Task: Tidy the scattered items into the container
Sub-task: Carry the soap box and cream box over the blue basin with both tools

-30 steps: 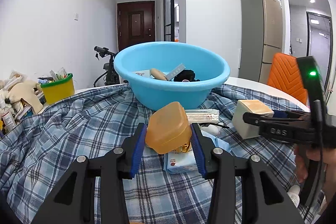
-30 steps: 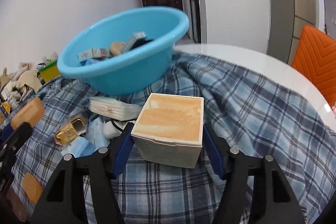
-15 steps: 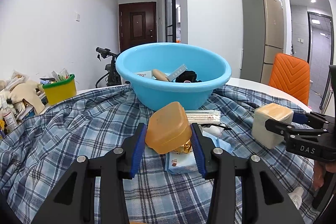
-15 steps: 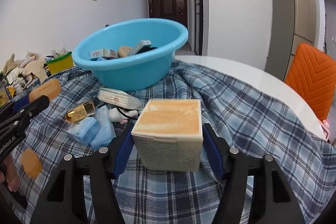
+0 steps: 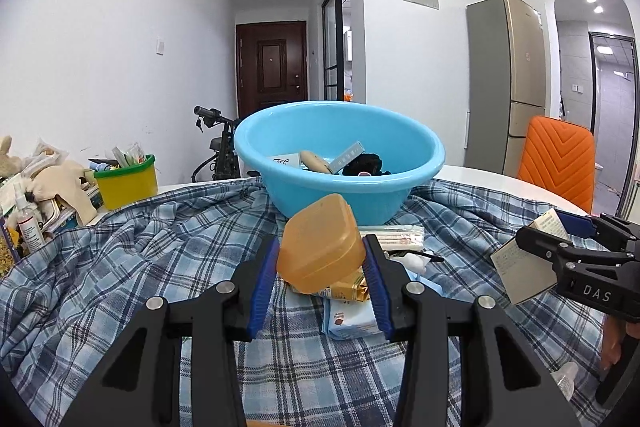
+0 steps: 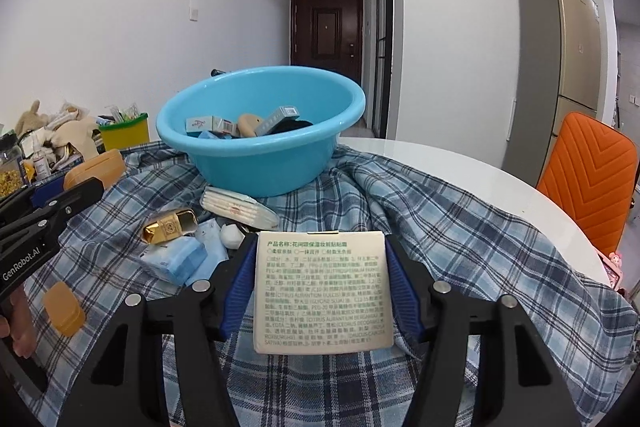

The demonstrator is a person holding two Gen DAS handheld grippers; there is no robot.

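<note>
My left gripper (image 5: 322,267) is shut on an orange plastic case (image 5: 316,239), held just above the plaid cloth (image 5: 120,267) in front of the blue basin (image 5: 340,195). In the right wrist view, the jaws of my right gripper (image 6: 320,247) are closing on a cream box (image 6: 322,291). Its pads press both sides and its printed label faces the camera. The basin (image 6: 260,171) holds several small items. A gold box (image 6: 170,227), a blue tissue pack (image 6: 176,261), a white pad pack (image 6: 236,207) and a small orange lid (image 6: 64,309) lie on the cloth.
A yellow and green tub (image 5: 126,183) and a pile of soft toys and bottles (image 5: 36,187) stand at the left. An orange chair (image 6: 588,179) is beyond the white round table's right edge (image 6: 460,167). A fridge (image 5: 508,79) stands behind.
The right gripper has lifted the cream box and tipped it, so its printed label now faces the camera instead of its orange top. The left gripper has stayed put with the orange case.
</note>
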